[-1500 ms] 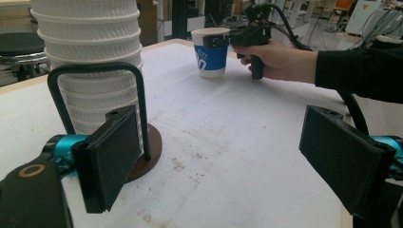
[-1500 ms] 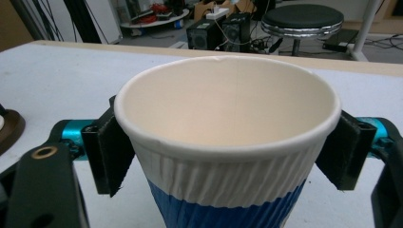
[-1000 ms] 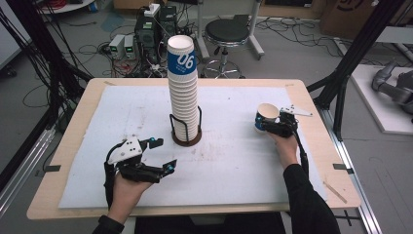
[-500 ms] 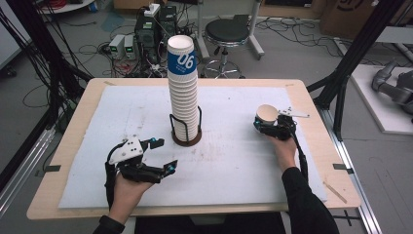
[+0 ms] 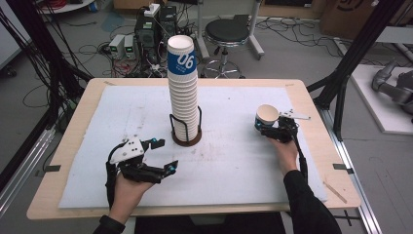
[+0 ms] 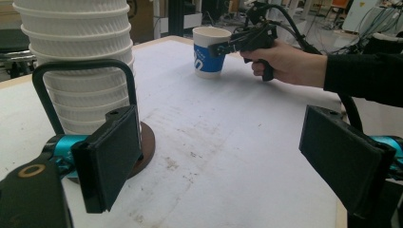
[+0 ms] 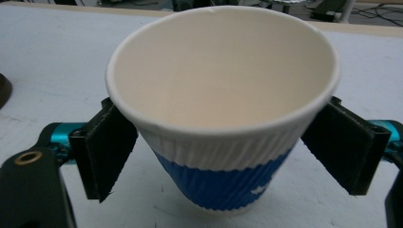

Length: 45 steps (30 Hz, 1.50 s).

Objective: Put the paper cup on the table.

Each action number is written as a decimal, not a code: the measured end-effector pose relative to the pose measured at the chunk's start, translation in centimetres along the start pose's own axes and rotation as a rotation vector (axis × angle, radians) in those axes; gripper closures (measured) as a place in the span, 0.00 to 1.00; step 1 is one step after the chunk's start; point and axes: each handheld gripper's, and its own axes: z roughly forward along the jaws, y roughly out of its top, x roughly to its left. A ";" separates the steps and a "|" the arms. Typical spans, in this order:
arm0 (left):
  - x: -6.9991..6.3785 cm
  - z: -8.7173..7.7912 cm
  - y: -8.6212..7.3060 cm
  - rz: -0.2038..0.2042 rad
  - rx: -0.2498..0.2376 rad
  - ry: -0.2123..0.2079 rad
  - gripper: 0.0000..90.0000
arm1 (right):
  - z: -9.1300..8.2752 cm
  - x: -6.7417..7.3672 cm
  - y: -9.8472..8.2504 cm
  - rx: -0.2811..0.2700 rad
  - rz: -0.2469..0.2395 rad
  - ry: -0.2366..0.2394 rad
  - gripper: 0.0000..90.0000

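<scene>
A: Why is the paper cup [image 7: 223, 118] out on the right of the surface [image 5: 234, 165], well apart from the stack of cups [image 5: 183, 92] in its wire holder [image 5: 185, 127]?

B: It looks set down there, upright, to be let go. The right hand-held gripper [image 5: 271, 127] has just been opening; its jaws flank the cup, and the pads [image 7: 110, 145] seem to stand off the wall, though the rim hides the contact.

A: And the left hand-held gripper [image 5: 155, 155]?

B: Jaws apart, empty, waiting low near the holder, probably ready for the next cup.
</scene>
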 end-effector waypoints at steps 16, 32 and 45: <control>0.1 0.3 0.0 0.001 0.003 -0.004 0.15 | -4.2 0.6 -0.1 0.010 -0.010 -0.013 0.15; 0.5 0.7 0.0 -0.018 0.011 0.024 0.15 | -8.9 2.6 0.8 -0.211 -0.050 0.230 0.16; 1.0 0.1 0.8 -0.013 -0.021 0.039 0.15 | -11.0 2.9 2.2 -0.238 -0.082 0.320 0.16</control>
